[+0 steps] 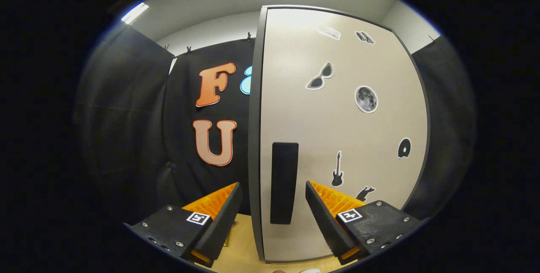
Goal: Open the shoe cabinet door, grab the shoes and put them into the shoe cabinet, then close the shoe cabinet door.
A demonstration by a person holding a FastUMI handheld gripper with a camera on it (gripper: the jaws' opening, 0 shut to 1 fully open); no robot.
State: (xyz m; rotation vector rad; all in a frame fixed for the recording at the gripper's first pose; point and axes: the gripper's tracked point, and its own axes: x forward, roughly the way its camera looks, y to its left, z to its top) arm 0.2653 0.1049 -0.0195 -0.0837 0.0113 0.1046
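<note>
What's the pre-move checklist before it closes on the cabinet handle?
1. Fingers apart: ok. The gripper is open, one finger on each side of the door's near edge.
2. Handle lined up: ok. The dark vertical handle stands between the fingers, just ahead of them.
3. Contact with handle: not ok yet; neither finger presses on it.
4. Door state: the shoe cabinet door faces the camera; whether it is fully shut, cannot tell.
5. Grip depth: cannot tell whether the fingers reach past the handle.
6. Shoes located: cannot tell.
</note>
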